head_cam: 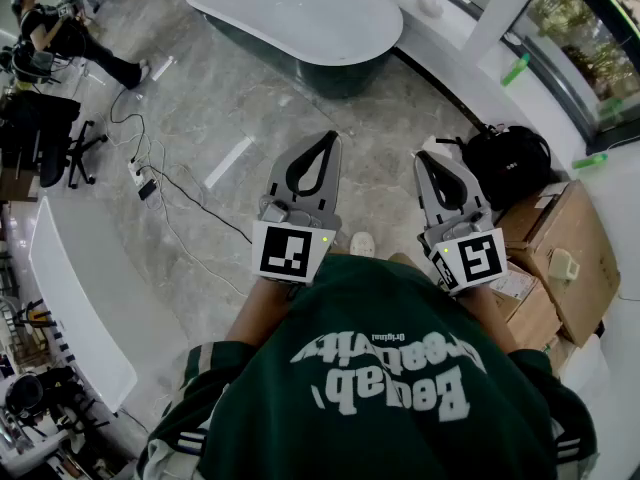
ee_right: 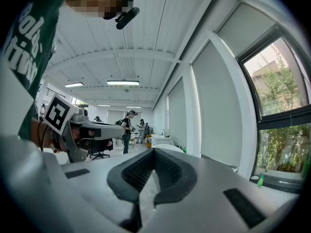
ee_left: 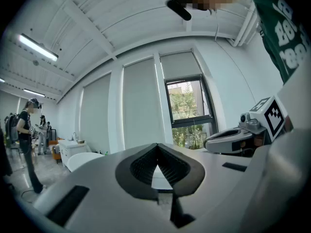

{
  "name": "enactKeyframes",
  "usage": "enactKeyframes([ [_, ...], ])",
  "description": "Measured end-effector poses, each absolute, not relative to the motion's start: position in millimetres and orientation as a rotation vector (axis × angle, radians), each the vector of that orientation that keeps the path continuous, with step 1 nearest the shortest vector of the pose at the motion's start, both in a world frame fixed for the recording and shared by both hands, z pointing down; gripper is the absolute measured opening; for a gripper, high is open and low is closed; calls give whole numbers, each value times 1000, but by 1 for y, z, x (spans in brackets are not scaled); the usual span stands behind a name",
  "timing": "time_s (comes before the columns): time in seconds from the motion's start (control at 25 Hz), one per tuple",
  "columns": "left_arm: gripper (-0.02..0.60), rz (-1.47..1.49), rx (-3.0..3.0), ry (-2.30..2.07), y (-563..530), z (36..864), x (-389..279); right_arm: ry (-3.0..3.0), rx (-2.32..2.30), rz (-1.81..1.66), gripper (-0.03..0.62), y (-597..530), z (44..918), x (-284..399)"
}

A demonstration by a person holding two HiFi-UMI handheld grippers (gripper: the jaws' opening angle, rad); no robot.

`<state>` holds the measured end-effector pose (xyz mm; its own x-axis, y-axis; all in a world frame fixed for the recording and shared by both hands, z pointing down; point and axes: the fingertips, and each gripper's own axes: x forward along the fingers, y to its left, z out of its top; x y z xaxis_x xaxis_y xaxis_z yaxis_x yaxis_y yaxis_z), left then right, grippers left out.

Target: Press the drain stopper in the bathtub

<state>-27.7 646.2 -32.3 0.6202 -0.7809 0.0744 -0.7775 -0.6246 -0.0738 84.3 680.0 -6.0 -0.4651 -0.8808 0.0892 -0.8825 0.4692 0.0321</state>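
**Both tools shut, tub's across the floor, can't see the stopper yet**

The left tool [head_cam: 325,144] and the right tool [head_cam: 430,162] are each closed tip to tip with nothing in them. In both gripper views the pads meet at the front, and behind that there's only the empty teardrop gap. They're held side by side in the middle of the head view, pointing up-frame.

The bathtub [head_cam: 335,70] sits at the top centre of the frame, well apart from both tools. It's white on top with a dark outer wall. The drain stopper doesn't show in any view, so presumably it's down inside.

My guess on handling is that it's a small, stiff push-type cap, smooth and probably slick, with a bit of spring under it. I wouldn't grab it at all, just push straight down on its centre with closed tips. An off-centre push would likely skate off.

Around it:
- There's bare marble floor [head_cam: 250,98] between the tools and the tub, so the path looks open.
- Cables [head_cam: 170,183] trail at mid-left.
- A black backpack [head_cam: 512,163] and cardboard boxes [head_cam: 560,253] sit at the right, just beside the right tool.
- Another person [head_cam: 62,38] stands at the upper left, out of the way.
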Motion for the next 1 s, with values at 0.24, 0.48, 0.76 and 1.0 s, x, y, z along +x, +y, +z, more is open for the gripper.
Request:
enactKeyframes([
  [0.24,9,-167,-2794,1335,647,-31,-24,-2610,1579,22,14,681,-6,88],
  [0.48,9,-177,-2797,1321,647,-29,-17,-2614,1578,43,14,683,-1,95],
  [0.76,9,-180,-2797,1326,647,-28,-17,-2625,1588,83,14,680,1,96],
  [1.0,9,-175,-2788,1357,644,-28,-21,-2633,1564,92,14,678,3,93],
])
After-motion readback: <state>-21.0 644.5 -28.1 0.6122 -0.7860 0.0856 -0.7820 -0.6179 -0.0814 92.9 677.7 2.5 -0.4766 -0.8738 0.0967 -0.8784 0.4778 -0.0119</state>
